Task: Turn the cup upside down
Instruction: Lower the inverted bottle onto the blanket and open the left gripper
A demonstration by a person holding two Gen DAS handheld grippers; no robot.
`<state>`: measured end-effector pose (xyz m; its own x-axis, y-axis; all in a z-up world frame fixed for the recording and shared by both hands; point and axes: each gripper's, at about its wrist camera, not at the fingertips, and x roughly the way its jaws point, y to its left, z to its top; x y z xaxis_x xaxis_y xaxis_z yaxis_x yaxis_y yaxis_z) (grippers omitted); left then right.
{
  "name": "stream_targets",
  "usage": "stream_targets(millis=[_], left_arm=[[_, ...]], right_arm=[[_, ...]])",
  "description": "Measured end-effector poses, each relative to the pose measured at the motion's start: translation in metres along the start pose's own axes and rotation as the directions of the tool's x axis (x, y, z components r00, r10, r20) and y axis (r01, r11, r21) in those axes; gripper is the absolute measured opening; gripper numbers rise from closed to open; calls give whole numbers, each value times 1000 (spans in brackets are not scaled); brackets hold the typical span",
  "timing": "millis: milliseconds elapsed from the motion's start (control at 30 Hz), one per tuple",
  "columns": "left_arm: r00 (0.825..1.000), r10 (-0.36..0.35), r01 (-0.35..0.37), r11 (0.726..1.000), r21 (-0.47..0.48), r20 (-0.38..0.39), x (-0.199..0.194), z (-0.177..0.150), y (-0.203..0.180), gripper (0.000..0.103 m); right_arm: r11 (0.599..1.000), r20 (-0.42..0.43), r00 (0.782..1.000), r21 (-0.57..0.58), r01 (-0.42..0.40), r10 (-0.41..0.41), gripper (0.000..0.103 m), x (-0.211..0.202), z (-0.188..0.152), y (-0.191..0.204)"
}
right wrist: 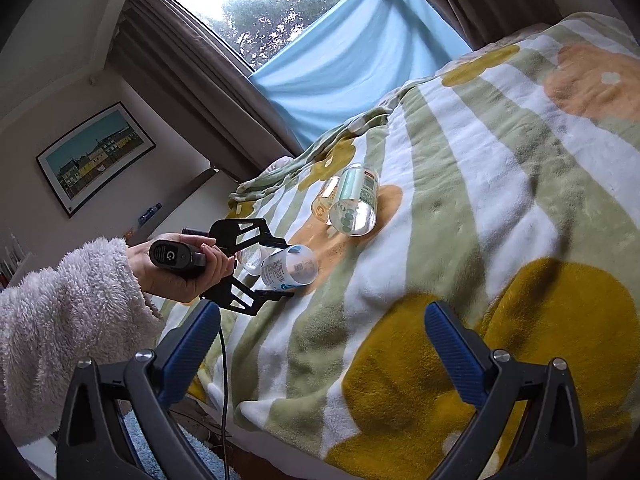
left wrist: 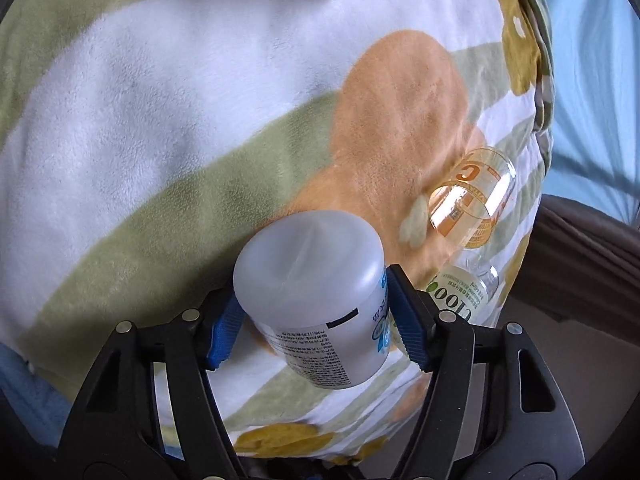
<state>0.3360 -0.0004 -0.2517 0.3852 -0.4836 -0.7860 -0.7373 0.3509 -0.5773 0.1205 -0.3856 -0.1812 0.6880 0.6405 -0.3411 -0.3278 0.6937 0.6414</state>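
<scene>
Cup (left wrist: 316,300), frosted white with a printed label, sits pinched between the blue pads (left wrist: 406,320) of my left tool (left wrist: 316,320), its closed base pointing away from me and tilted, held just above the bed (left wrist: 160,120). The bed wears a fleecy blanket (right wrist: 500,184) striped green and white with orange and mustard flowers. Beyond the bed I see a window (right wrist: 260,8), brown curtains, a blue cloth and a framed picture (right wrist: 94,156) on the wall. Two clear glasses (right wrist: 354,200) lie together on the blanket just past the cup. My right tool (right wrist: 324,344) hangs spread wide, holding nothing, near the bed's edge, well apart from the cup.
</scene>
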Motion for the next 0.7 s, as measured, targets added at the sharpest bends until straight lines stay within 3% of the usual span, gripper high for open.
stream_targets(millis=[67, 133, 267, 433, 500, 600, 700], left_arm=[[996, 54, -64, 987, 149, 75, -9, -2, -20, 63], [987, 94, -128, 953, 276, 133, -15, -4, -36, 63], [983, 69, -130, 916, 379, 171, -24, -8, -44, 63], [949, 36, -208, 819, 535, 313, -39, -27, -32, 63], [919, -3, -254, 759, 599, 394, -43, -38, -33, 63], [874, -73, -328, 641, 694, 480, -44, -65, -34, 63], [842, -117, -395, 533, 748, 527, -38, -90, -33, 63]], right_arm=[[1000, 4, 1000, 3, 0, 0, 102, -1, 0, 0], [1000, 7, 1000, 7, 1, -1, 102, -2, 0, -1], [1000, 9, 1000, 8, 0, 0, 102, -3, 0, -2], [1000, 1, 1000, 10, 3, -3, 102, -1, 0, -2], [1000, -1, 1000, 11, 4, -4, 102, 0, 0, -2], [1000, 0, 1000, 15, 7, -7, 102, 0, 1, -2], [1000, -4, 1000, 19, 9, -9, 102, 1, 1, -4]])
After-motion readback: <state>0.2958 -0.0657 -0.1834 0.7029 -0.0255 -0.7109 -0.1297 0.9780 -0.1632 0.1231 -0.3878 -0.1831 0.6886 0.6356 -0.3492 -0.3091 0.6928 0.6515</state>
